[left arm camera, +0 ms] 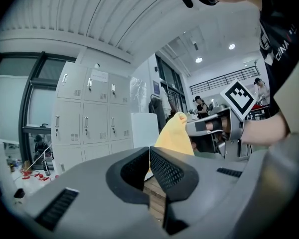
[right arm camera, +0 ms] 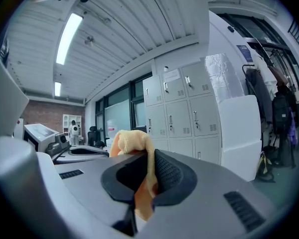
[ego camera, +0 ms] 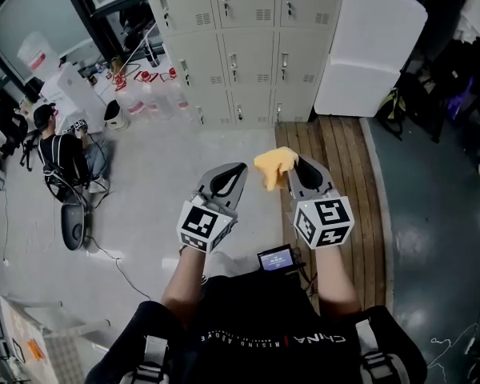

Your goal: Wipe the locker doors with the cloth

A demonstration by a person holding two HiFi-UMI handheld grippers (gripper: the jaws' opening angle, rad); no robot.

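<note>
Far left, a person [ego camera: 60, 152] is sitting on the pale floor [ego camera: 160, 174], well apart from both grippers. The left gripper [ego camera: 226, 176] is pointing fwd w/ its jaws clenched: the ribbed black pads are meeting at the tips w/ nothing btwn them. Its body is smooth grey plastic, w/ the marker cube at the rear. Just to its right the cloth [ego camera: 274, 167] is hanging in the air above the floor, near the edge of the wooden planking [ego camera: 336, 174] and well short of the locker doors [ego camera: 248, 50]. It's yellow-orange, soft & fuzzy, bunching into a crumpled lump on top w/ a fold trailing down. The right gripper [right arm camera: 148, 158] is grasping it: the jaws are closing on that fold, w/ fabric running down btwn the pads & bulging out above the tips. The lockers are pale grey metal, stacked in rows, each door carrying a small handle & vent slots. Right of them a plain white boxy cabinet [ego camera: 368, 46] is standing. Far right the floor is going dark, w/ bags & clutter too dim to make out
</note>
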